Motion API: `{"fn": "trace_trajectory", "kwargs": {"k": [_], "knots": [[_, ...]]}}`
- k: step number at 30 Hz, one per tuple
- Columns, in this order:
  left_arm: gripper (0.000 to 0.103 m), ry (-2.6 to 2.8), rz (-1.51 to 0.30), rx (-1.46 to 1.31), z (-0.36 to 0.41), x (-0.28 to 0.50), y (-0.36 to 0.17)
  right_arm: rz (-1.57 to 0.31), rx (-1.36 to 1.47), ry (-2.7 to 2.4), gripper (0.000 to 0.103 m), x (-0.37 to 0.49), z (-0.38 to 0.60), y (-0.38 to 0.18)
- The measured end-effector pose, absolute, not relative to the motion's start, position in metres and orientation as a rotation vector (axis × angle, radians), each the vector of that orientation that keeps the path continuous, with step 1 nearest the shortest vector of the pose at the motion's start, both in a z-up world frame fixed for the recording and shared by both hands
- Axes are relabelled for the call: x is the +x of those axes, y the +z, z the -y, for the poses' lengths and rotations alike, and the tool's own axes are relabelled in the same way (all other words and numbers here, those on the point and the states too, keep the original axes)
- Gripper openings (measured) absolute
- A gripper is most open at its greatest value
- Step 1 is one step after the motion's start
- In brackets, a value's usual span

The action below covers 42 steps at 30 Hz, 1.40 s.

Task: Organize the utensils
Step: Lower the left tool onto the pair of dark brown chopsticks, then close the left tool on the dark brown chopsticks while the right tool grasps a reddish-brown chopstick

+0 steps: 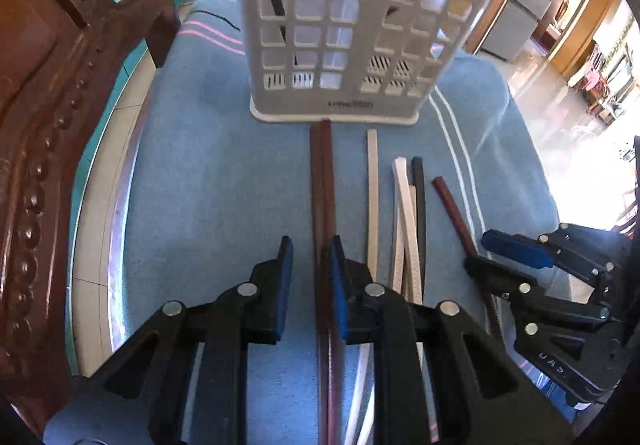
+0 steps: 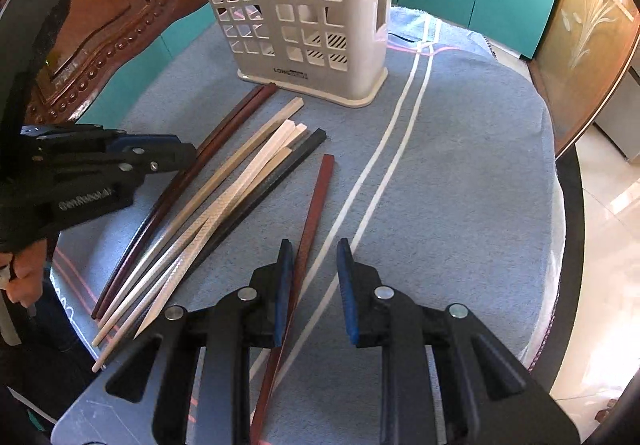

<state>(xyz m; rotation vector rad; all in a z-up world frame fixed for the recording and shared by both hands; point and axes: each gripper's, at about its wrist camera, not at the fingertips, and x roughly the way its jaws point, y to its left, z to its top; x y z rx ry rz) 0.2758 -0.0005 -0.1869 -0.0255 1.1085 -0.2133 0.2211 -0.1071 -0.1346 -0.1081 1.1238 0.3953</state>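
Right wrist: slim square-ended chopsticks [image 2: 224, 201], dark brown, cream, black.

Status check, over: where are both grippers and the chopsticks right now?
Left gripper open over dark brown pair. Right gripper open beside lone red-brown chopstick. Holder upright beyond; path clear.

Dark lettering is printed low on the front wall of the white utensil holder [image 2: 320, 25], just above its base; only "LOMO" is made out, the rest blurred; raised lettering on the left gripper [image 2: 188, 155] body is seen, unreadable.
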Motion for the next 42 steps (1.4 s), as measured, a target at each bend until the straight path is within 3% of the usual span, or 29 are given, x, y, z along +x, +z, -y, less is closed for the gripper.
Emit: {"fn": "trace_trajectory", "kwargs": {"k": [18,23,29,34,42], "knots": [[0.023,-0.206,-1.124,0.000,-0.003,0.273,-0.187,-1.109,-0.132,0.377,0.023,0.220,0.101,-0.135],[0.018,-0.190,-1.131,-0.035,-0.014,0.273,-0.186,-1.109,-0.128,0.382,0.024,0.219,0.103,-0.135],[0.001,-0.211,-1.111,-0.052,-0.017,0.261,-0.174,-1.106,-0.138,0.379,0.024,0.219,0.101,-0.135],[0.001,-0.225,-1.082,-0.078,-0.019,0.251,-0.155,-1.107,-0.132,0.382,0.024,0.219,0.103,-0.135],[0.005,-0.177,-1.101,-0.025,-0.010,0.270,-0.166,-1.101,-0.153,0.356,0.024,0.222,0.100,-0.135]]}}
